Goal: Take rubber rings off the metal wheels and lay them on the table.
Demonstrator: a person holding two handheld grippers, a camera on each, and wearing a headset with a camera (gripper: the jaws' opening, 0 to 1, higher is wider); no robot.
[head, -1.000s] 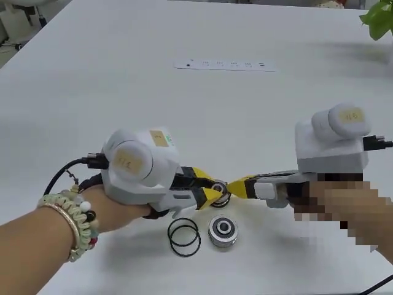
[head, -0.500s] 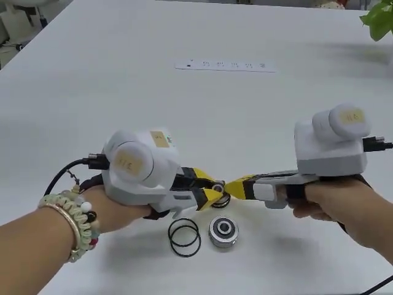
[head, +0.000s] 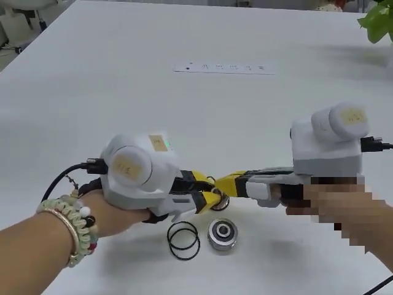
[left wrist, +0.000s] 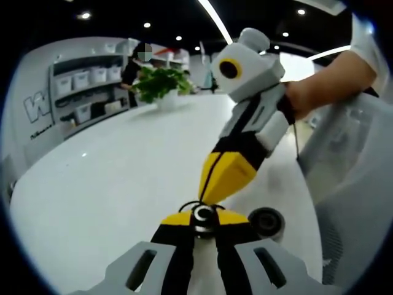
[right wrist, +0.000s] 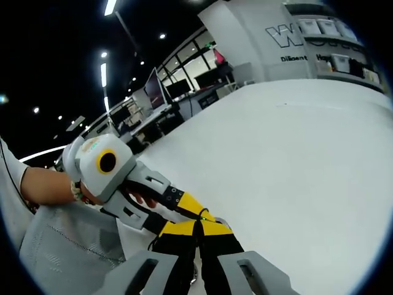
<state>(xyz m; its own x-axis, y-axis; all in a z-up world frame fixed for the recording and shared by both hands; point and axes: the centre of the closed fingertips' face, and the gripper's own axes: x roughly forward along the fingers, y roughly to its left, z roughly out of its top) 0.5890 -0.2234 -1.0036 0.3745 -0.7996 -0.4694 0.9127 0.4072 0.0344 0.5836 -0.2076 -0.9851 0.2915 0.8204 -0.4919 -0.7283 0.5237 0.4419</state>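
Counter: big white counter (head: pixel 92 74) in an open office-type room, with shelves of bins (left wrist: pixel 80 83) way in the back
Metal wheel: small one (left wrist: pixel 202 216), held up just above the counter, pinched between the yellow tips of the left tool (head: pixel 212 193)
Left tool: jaws clamped down on that wheel, so barely any gap
Rubber ring: thin black rubber ring (left wrist: pixel 187 205), partly peeled, looping up off the wheel's edge toward the other tool
Right tool: comes in nose to nose with the left one; the right tool (left wrist: pixel 206 195) has its jaws squeezed together, and as far as I can tell it's nipping the ring right at the wheel
Second wheel: another one (head: pixel 222 234) sits flat on the counter just below the tool tips
Loose rings: two overlapping black rings (head: pixel 183 239) lie right beside that second wheel
Further out: power strip (head: pixel 223 67) mid-counter, well apart; leafy plant (head: pixel 377 21) at the far corner
In the way: nothing really, the tips meet in open air
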